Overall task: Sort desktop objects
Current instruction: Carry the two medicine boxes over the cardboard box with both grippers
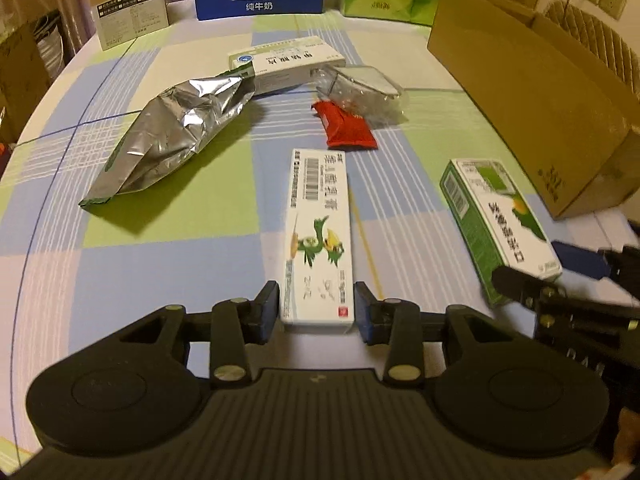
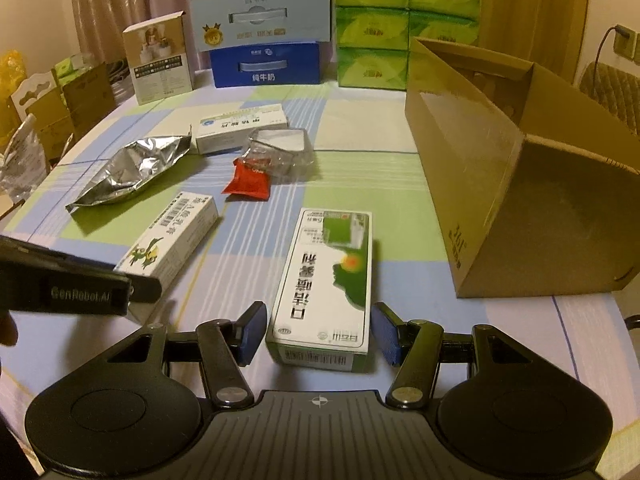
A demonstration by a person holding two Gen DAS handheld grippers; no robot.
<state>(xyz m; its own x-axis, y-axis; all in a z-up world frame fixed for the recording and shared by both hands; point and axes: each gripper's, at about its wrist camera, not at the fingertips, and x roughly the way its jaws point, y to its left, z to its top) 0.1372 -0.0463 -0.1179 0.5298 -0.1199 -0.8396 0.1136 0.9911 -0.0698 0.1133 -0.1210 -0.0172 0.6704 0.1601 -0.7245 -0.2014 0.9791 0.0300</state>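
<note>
The white ointment box point(image 1: 318, 240) lies on the checked tablecloth point(image 1: 160, 272), its near end pinched between the closed-in pads of the left gripper point(image 1: 317, 312). Just to its right, the green-and-white box point(image 2: 326, 284) sits between the right gripper point(image 2: 318, 330) pads, which stand apart without touching it, near the cardboard box point(image 2: 520, 184).

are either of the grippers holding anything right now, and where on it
Left gripper is shut on the white ointment box at its near end. Right gripper straddles the green and white box, gaps showing, no hold.
</note>
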